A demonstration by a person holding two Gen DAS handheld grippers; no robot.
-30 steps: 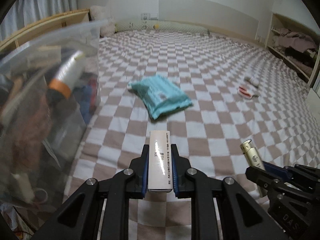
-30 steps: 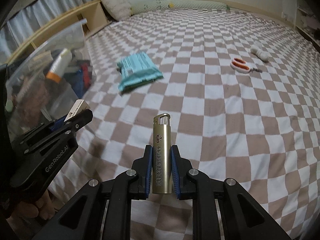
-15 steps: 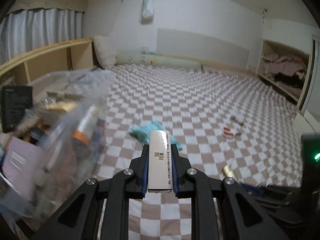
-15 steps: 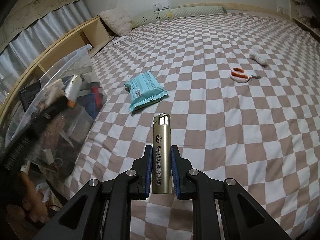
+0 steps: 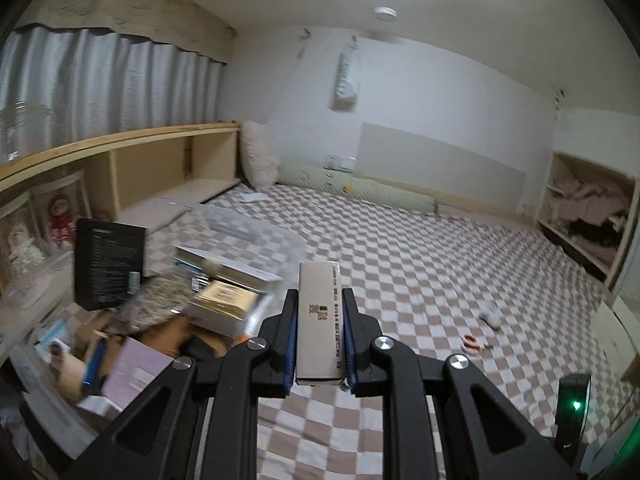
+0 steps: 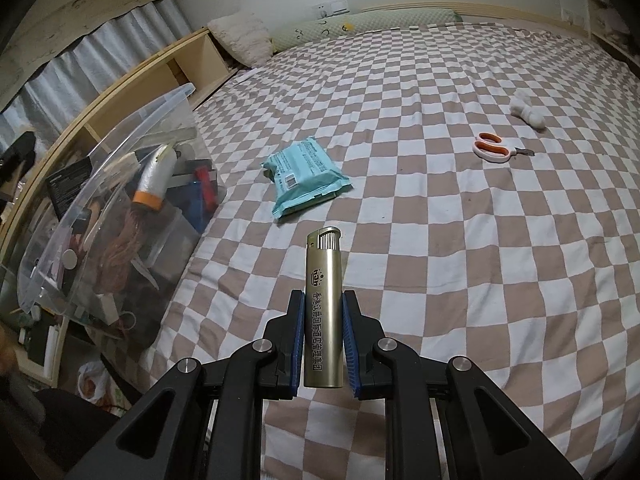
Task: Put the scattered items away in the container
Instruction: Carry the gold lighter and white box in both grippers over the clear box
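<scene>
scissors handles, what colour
Orange and white scissors, clearest in the right wrist view.

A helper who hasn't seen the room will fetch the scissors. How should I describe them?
On the checkered bedspread, look toward the far right side, beyond the teal packet. The scissors lie flat beside a small white bundle; their orange-and-white handles set them apart.

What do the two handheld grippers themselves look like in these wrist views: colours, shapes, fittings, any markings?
Both look identical. The left gripper and right gripper are matte black plastic frames with angled linkage arms, triangular cut-outs and round silver pivot bolts. Each of the jaws carries a ribbed blue pad on its inner face. No cables, sleeves or readable markings show on them. At the left view's right edge stands a black unit with a green light.
</scene>
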